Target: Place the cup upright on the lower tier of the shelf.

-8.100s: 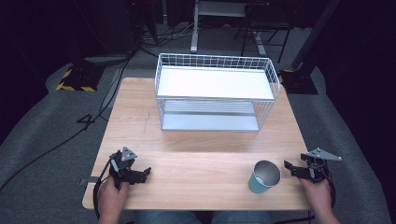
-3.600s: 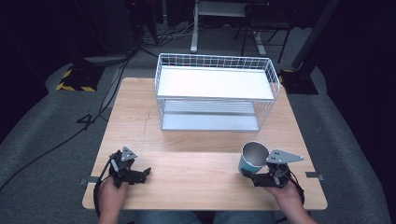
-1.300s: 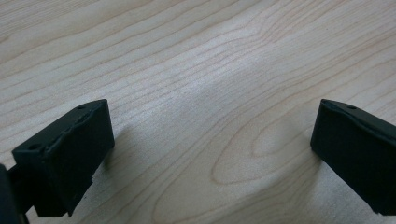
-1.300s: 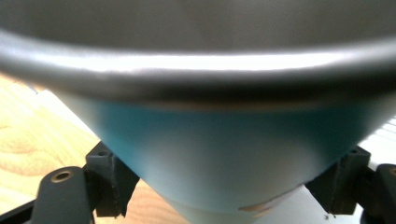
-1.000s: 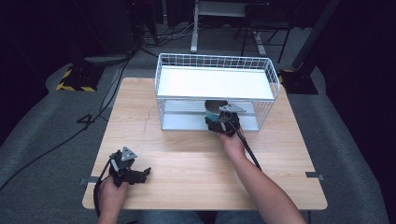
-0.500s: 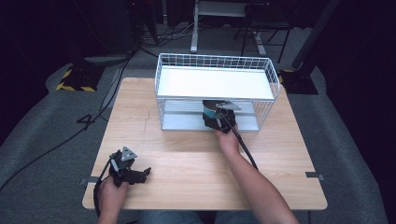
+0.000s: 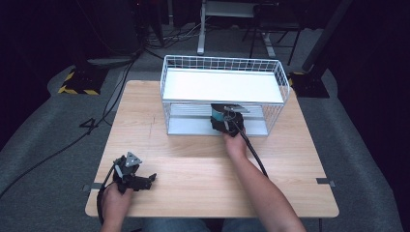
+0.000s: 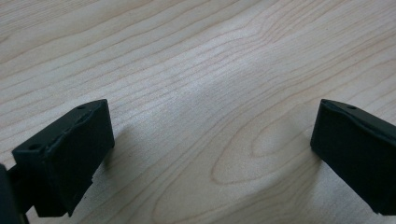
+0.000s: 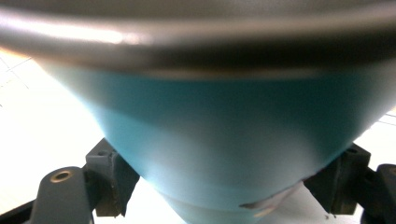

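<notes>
A teal cup (image 7: 217, 115) with a dark rim is inside the lower level of the white wire rack (image 7: 222, 96), held by my right gripper (image 7: 227, 123), which is shut on it. In the right gripper view the teal cup (image 9: 224, 135) looms close, with a black finger (image 9: 105, 179) pressed against each side of its lower body. My left gripper (image 7: 145, 181) rests near the table's front left, open. Its jaws stand wide apart over bare wood in the left gripper view, with one finger (image 8: 65, 154) at the left.
The wooden table (image 7: 193, 193) has free room across its front and middle. The rack has a white top shelf (image 7: 222, 86) and stands at the back centre. Cables and stands lie on the dark floor beyond.
My right gripper has carried the cup from the front right of the table into the rack's lower level, moving slightly further in over the last second. The left gripper has stayed still.
</notes>
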### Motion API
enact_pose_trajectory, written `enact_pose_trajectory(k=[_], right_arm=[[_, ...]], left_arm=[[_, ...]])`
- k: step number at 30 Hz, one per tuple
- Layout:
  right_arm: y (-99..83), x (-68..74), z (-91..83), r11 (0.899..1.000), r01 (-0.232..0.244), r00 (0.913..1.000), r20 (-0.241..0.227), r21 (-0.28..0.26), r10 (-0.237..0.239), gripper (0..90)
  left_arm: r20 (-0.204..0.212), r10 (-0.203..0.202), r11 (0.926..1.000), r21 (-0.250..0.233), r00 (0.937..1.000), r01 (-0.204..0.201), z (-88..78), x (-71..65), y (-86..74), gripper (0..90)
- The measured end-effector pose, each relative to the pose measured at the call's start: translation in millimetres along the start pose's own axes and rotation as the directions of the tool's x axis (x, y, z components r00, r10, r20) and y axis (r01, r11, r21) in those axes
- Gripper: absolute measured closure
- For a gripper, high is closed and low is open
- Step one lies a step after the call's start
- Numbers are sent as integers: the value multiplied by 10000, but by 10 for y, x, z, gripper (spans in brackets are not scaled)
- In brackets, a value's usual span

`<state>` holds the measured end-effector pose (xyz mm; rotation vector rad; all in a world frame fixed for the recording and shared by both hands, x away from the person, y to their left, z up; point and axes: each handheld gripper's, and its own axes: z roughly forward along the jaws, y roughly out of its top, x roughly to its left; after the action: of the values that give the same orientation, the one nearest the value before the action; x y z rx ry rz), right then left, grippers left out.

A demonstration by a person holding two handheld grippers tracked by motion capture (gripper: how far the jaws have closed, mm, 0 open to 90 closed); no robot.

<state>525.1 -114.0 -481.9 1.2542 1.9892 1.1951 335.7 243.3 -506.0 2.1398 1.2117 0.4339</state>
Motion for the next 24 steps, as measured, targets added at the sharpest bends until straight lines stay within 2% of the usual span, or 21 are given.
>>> enact_pose_trajectory(k=[9, 16, 21, 24], right_arm=[[3, -27, 3, 10000, -52, 9998, -178, 59, 54, 219], [8, -36, -14, 9999, 115, 9996, -240, 19, -114, 150], [0, -47, -72, 9991, 403, 9988, -277, -140, -407, 137], [-8, -69, -141, 9993, 268, 9989, -378, -268, -278, 137]], left_arm=[[1, 2, 10000, 1, 10000, -2, 0, 0, 0, 0], [1, 2, 10000, 2, 10000, -2, 0, 0, 0, 0], [1, 0, 10000, 2, 10000, 0, 0, 0, 0, 0], [-8, -34, 10000, 29, 10000, 34, 1, -4, 3, 0]])
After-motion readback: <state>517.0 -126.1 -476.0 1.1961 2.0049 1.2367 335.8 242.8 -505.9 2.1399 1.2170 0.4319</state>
